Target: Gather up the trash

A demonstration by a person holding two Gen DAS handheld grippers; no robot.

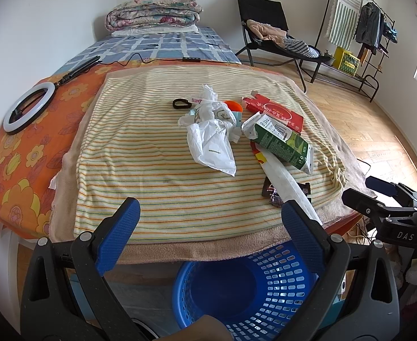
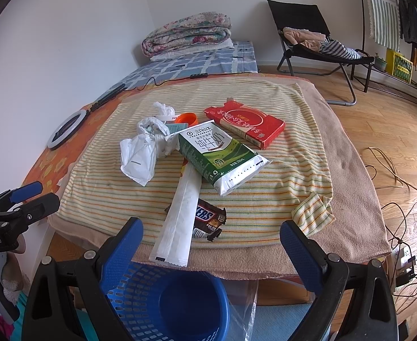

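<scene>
Trash lies on a striped towel (image 1: 151,170) (image 2: 265,199) over a table: a green milk carton (image 1: 282,142) (image 2: 220,156), a red flat box (image 1: 276,110) (image 2: 245,122), crumpled white plastic bags (image 1: 211,136) (image 2: 143,153), a long white wrapper (image 1: 285,182) (image 2: 180,221), a Snickers wrapper (image 1: 271,191) (image 2: 210,218) and an orange lid (image 1: 234,105) (image 2: 187,118). A blue basket (image 1: 245,292) (image 2: 165,301) stands below the table's near edge. My left gripper (image 1: 211,221) and right gripper (image 2: 211,241) hover open above the basket, empty.
A ring light (image 1: 28,108) (image 2: 64,130) lies on the orange floral cloth at left, with a black loop (image 1: 181,103) on the towel. Behind are a bed with folded quilts (image 1: 154,11), a black chair (image 2: 316,37) and a clothes rack (image 1: 359,34). Cables (image 2: 393,187) trail on the wooden floor.
</scene>
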